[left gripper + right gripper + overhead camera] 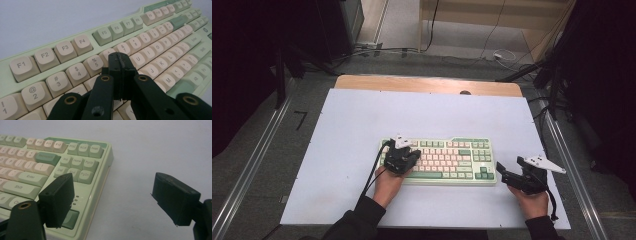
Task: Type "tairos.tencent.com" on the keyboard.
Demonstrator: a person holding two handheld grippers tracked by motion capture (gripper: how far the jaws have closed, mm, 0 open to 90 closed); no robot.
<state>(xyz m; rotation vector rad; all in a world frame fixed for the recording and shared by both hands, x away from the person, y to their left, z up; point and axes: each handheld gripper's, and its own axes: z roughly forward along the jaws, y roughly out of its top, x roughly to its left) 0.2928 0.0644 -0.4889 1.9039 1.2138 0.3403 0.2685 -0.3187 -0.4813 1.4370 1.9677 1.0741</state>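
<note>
Left gripper (119, 65): fingers clenched tip to tip, nothing between them, used as a single blunt point over the keyboard (160, 47). In the left gripper view the joined tip sits above the number row, covering the key between "5" and "7"; whether it presses that key or only hovers, I cannot tell.

Risk 1: the joined tip is wider than one keycap's face. A slightly off-centre descent would likely catch the "5" (93, 63) or "7" (122, 48) key just beside it, or the row nearer the hand, giving a double press.

Risk 2: a slanted push could slide the keyboard on the smooth table (362, 125), since no finger pins it.

Right gripper (125, 200): fingers released, wide apart, empty. The keyboard's right end lies just beside its left finger (58, 200); the arrow key shows under that finger, and the navigation block lies beyond it. The other finger stands over bare table. Drifting leftward, it would probably bump the keyboard's edge and shift it under the left tip.

Farther off, in the high view, the keyboard (442, 160) lies across the middle of the table, left gripper (401, 159) on its left part, right gripper (517, 176) off its right end.
</note>
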